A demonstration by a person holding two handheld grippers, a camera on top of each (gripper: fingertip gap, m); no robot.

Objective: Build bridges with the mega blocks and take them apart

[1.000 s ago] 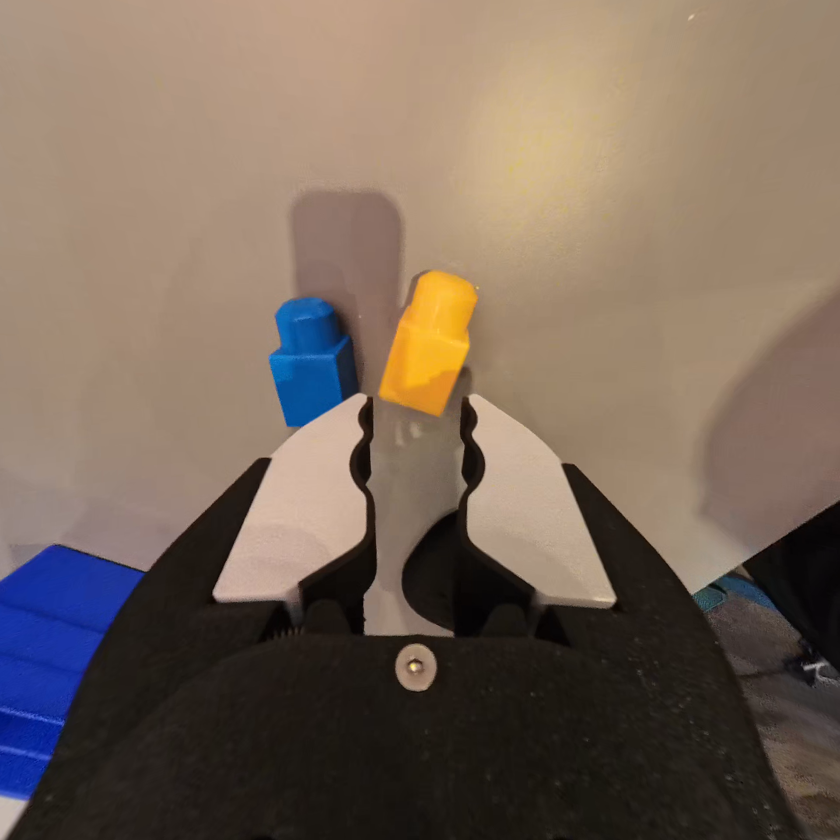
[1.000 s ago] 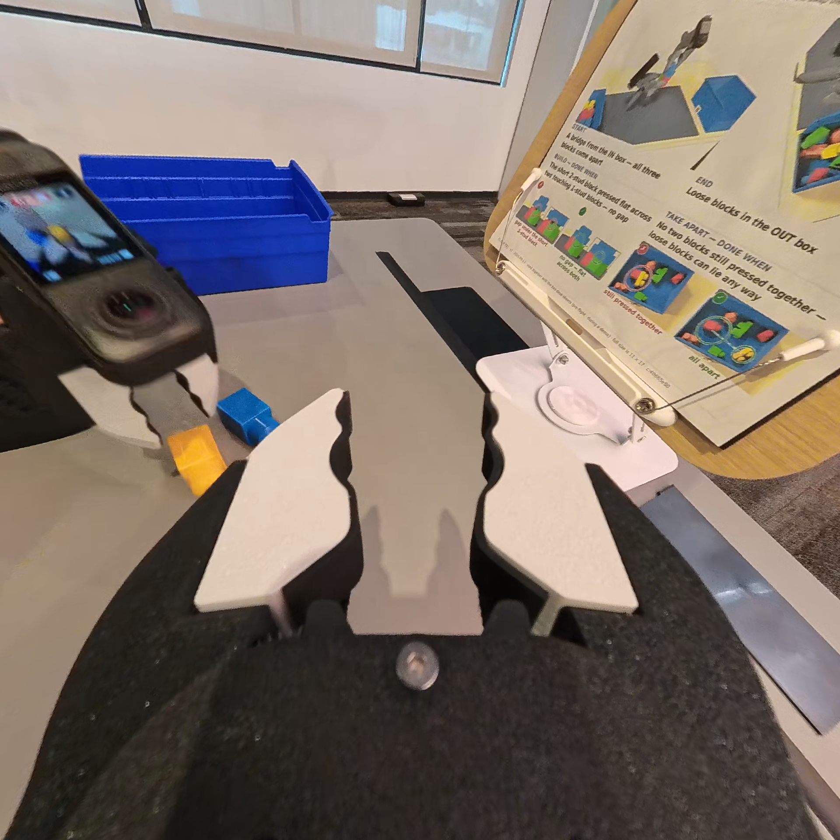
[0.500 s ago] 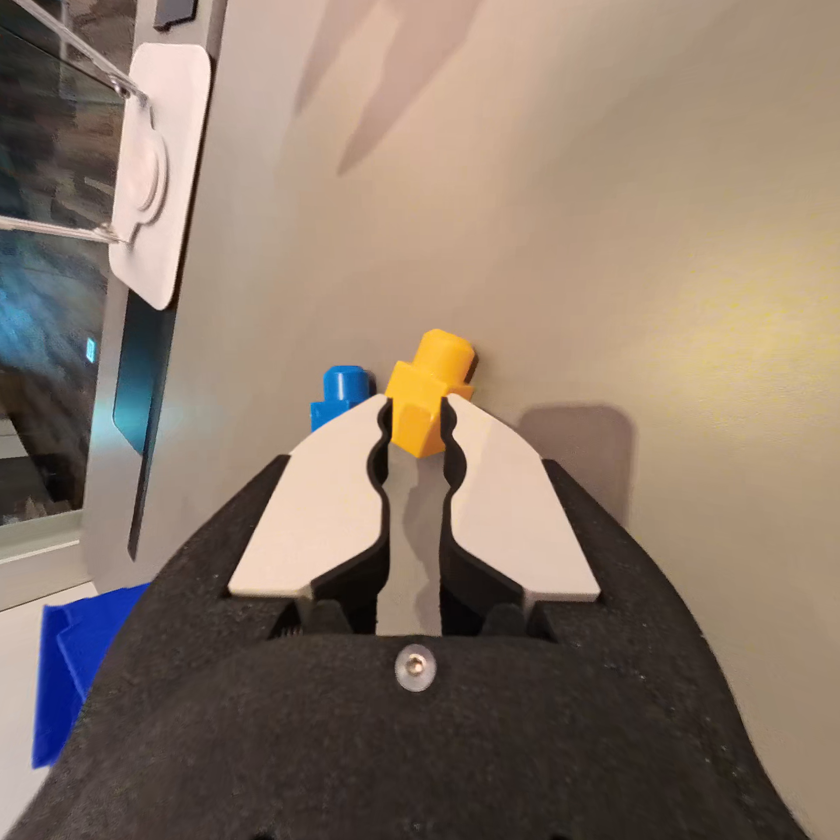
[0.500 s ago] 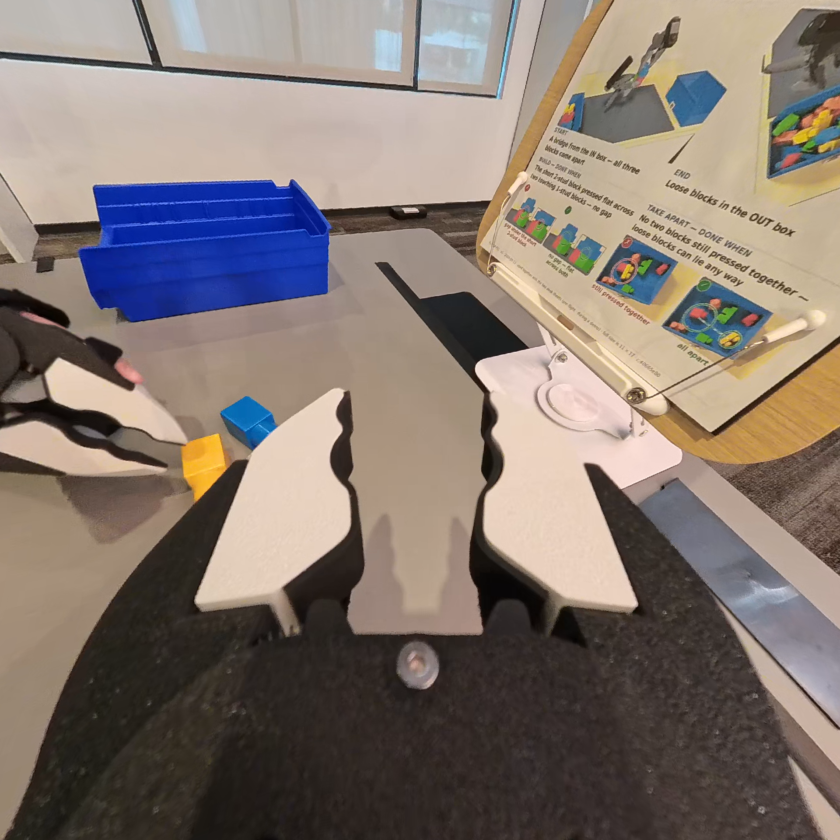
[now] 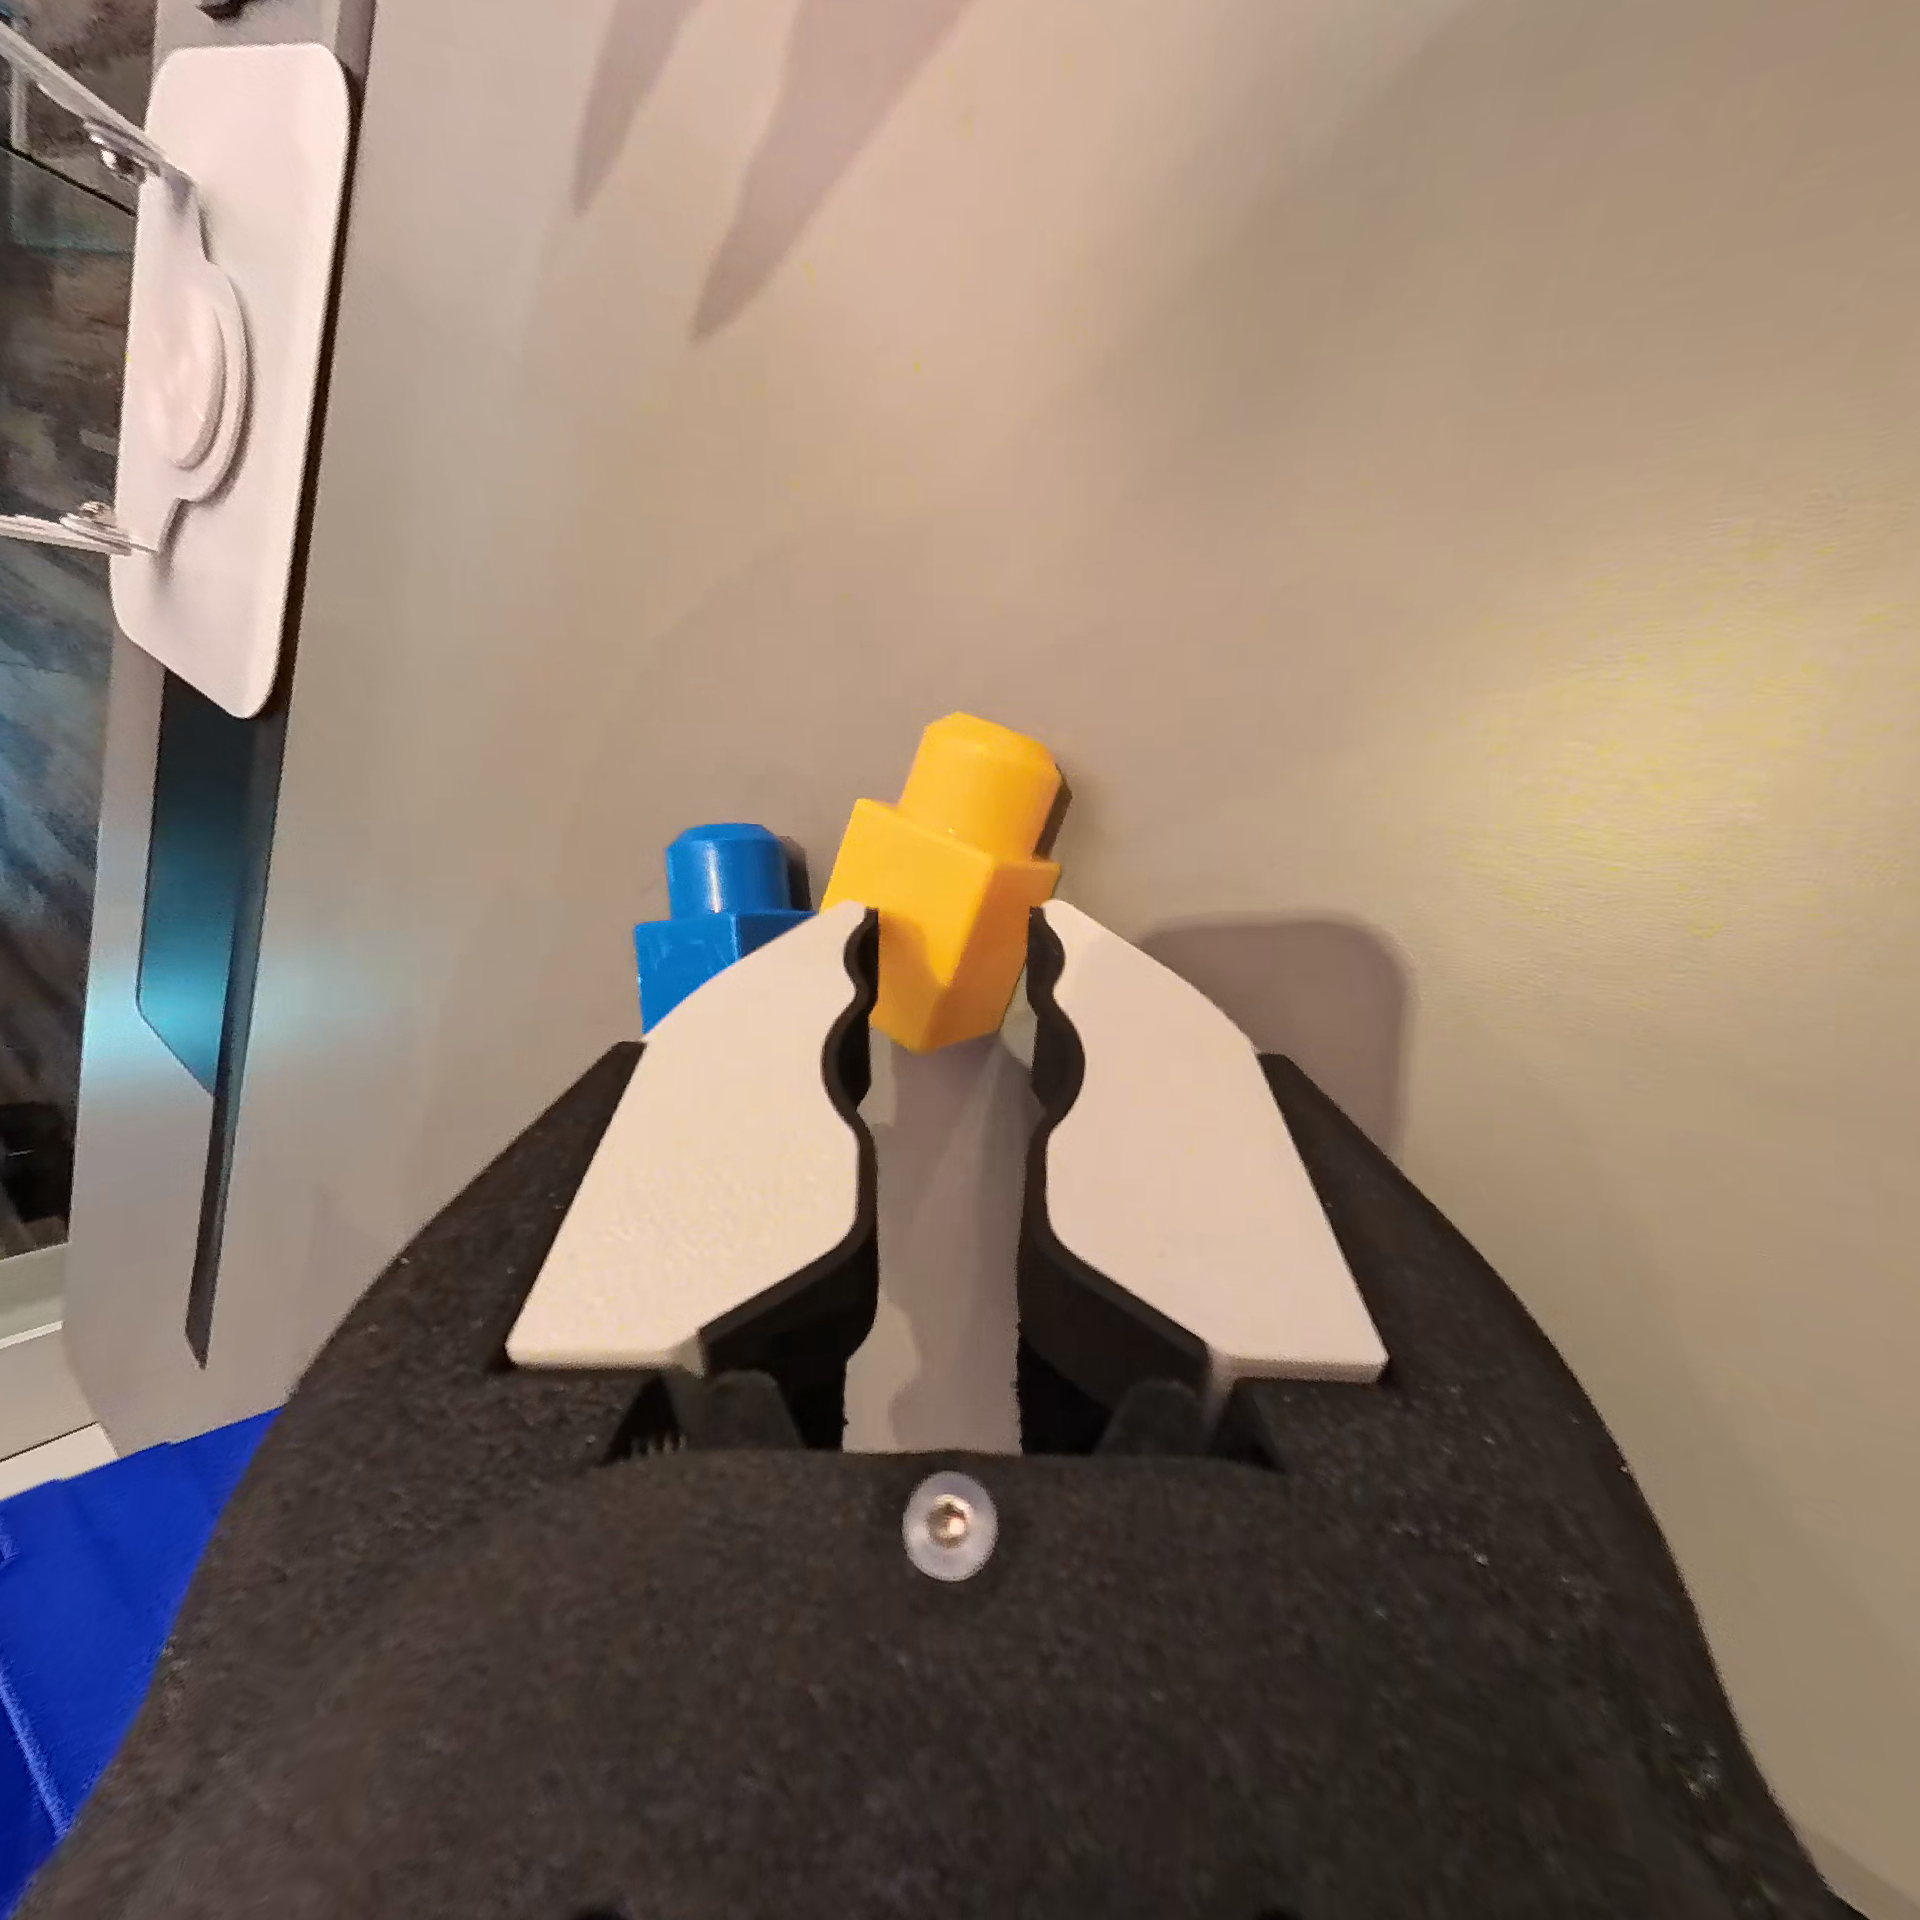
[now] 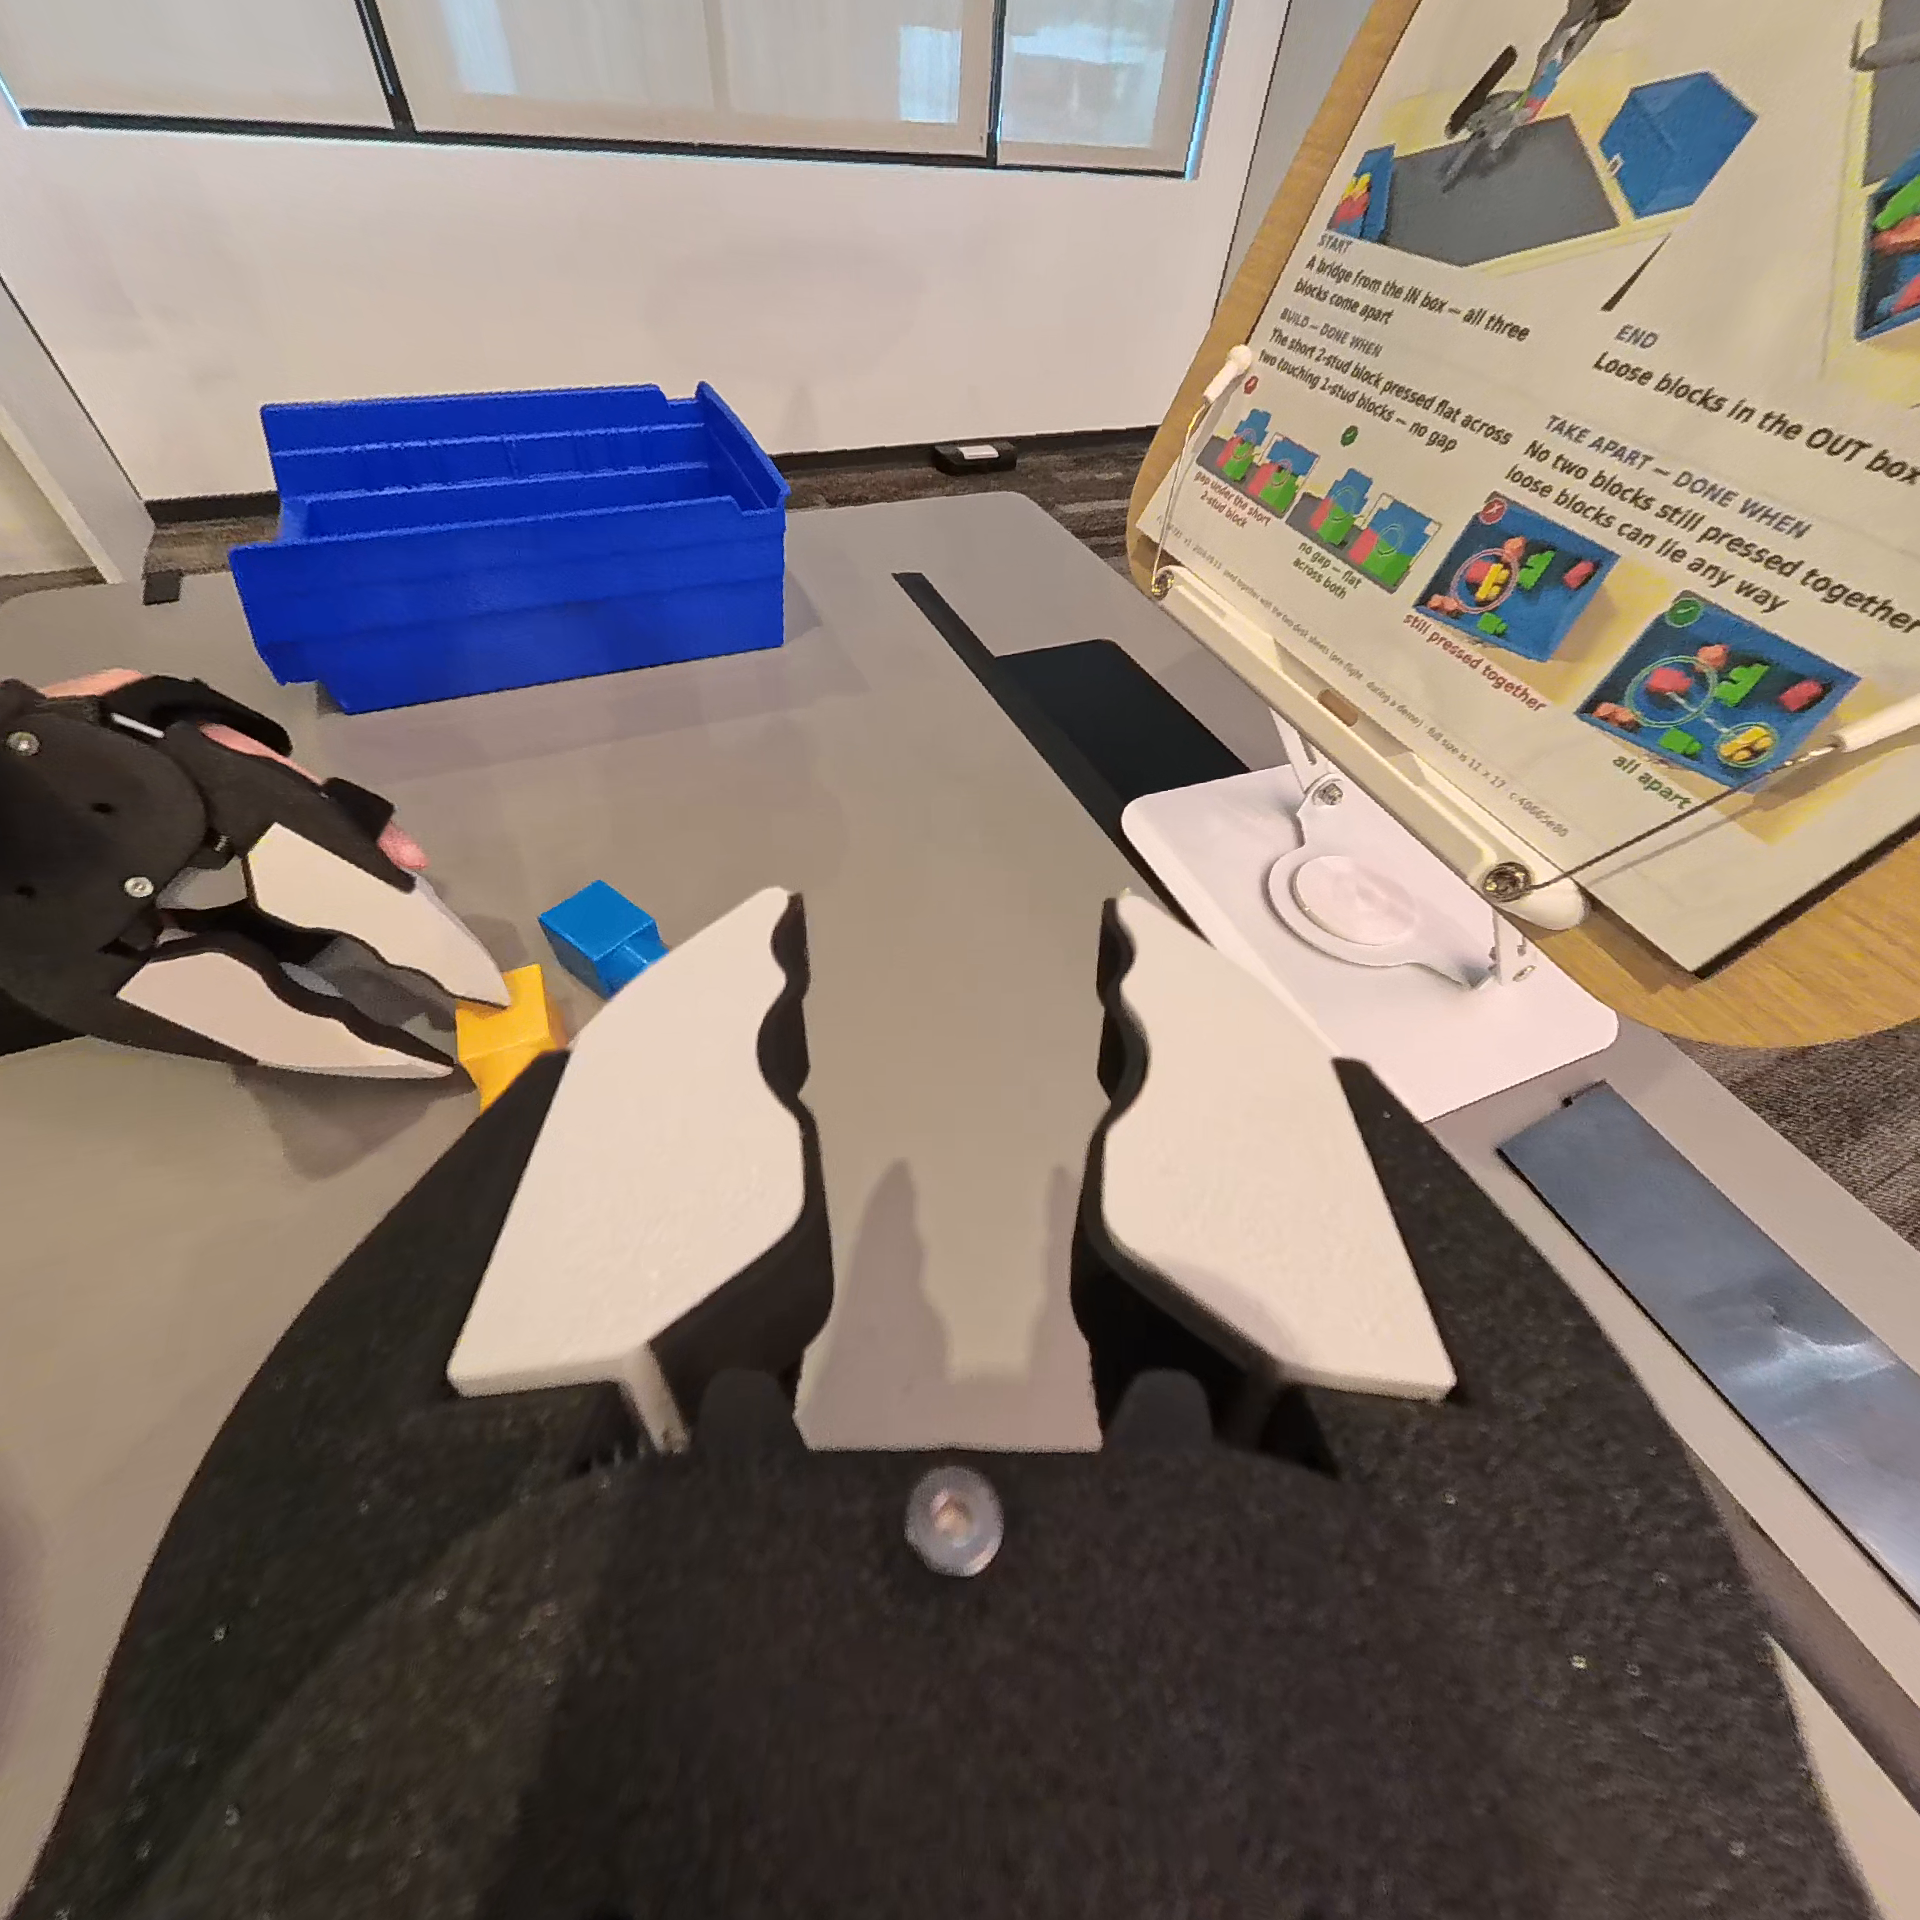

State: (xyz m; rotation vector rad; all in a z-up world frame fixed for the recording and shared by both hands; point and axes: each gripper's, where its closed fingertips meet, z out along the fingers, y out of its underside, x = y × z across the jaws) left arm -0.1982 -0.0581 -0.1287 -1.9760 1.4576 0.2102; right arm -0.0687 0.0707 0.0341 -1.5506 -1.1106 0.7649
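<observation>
Rolled sideways since earlier, left tongs (image 5: 951, 920) now clench one yellow single-stud plastic block (image 5: 951, 904) on the grey surface (image 5: 1351, 520), beside one blue single-stud block (image 5: 717, 904); right tongs (image 6: 951, 925) gape, empty.

Office-like test room: grey table (image 6: 935, 727), instruction board (image 6: 1621, 436), carpet, interior windows.

Soft indoor light, wide-angle bend at the edges

Window (image 6: 707, 73) brightness behind; gripper shadows fall on the grey table (image 5: 1351, 520); left edge perhaps motion-blurred.
</observation>
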